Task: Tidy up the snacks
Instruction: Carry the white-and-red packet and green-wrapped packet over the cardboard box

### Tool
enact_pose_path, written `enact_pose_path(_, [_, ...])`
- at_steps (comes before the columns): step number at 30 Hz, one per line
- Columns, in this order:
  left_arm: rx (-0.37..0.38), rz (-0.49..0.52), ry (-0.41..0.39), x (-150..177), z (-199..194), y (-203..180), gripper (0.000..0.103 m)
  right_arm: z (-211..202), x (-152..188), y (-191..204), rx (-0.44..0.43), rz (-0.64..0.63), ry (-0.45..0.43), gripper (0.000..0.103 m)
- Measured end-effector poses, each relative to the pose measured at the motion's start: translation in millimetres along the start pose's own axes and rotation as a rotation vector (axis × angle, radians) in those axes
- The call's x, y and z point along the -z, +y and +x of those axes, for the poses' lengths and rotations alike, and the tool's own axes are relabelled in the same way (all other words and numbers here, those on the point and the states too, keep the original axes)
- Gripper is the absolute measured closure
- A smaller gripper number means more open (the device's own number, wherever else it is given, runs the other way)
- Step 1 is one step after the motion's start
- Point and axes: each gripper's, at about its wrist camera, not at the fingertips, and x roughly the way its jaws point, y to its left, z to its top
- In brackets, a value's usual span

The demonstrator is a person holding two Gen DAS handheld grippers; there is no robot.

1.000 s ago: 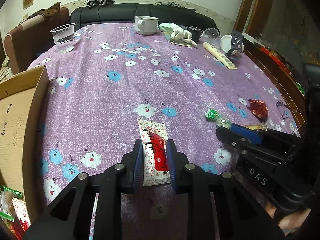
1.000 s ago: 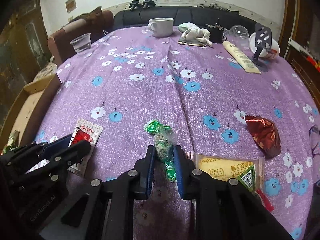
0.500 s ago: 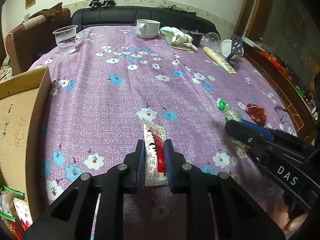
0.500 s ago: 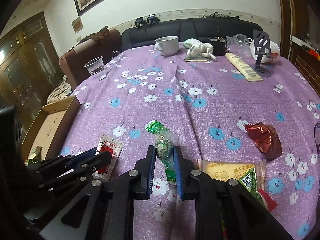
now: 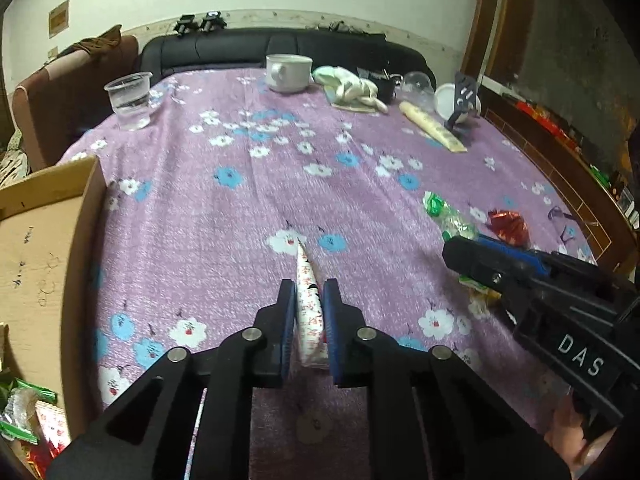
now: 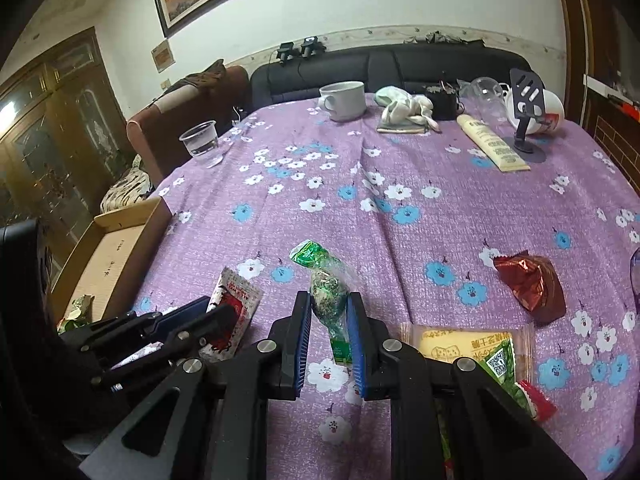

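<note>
In the left wrist view, our left gripper (image 5: 307, 300) is clenched on the red-and-white snack packet (image 5: 309, 312), held edge-on above the purple tablecloth (image 5: 240, 208); the cardboard box (image 5: 36, 248) sits to its left.

In the right wrist view, our right gripper (image 6: 329, 312) grasps the green wrapped candy (image 6: 326, 292), seemingly lifted clear of the cloth. A yellow biscuit pack (image 6: 464, 346) lies just beside it, a red foil wrapper (image 6: 532, 286) farther right.

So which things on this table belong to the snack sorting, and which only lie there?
Belong to the job:
red-and-white packet in the left gripper
green candy in the right gripper
red foil snack
yellow biscuit pack
cardboard box

Just lying about:
mug
plastic cup
white cloth
cream tube
</note>
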Motion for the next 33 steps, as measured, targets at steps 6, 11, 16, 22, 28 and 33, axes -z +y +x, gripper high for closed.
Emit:
enact_pose_path(6, [0.004, -0.015, -0.030, -1, -5, 3, 0.093, -2, 0, 3, -0.006, -0.010, -0.015, 0.085])
enact_pose_path(11, [0.010, -0.020, -0.054, -2, -10, 3, 0.093, -4, 0, 5, -0.011, -0.021, -0.024, 0.085])
enact_pose_path(16, [0.003, -0.019, -0.074, -2, -14, 3, 0.093, -7, -1, 6, -0.022, -0.023, -0.034, 0.085])
enact_pose_path(22, [-0.064, -0.008, -0.104, -2, -22, 1, 0.093, -13, -1, 9, -0.043, -0.032, -0.049, 0.085])
enact_pose_path(28, [-0.124, 0.022, -0.138, 2, -42, -3, 0.093, -19, -2, 13, -0.065, -0.036, -0.063, 0.085])
enact_pose_path(33, [-0.155, 0.026, -0.162, 7, -61, 2, 0.093, -26, -2, 21, -0.093, -0.060, -0.084, 0.085])
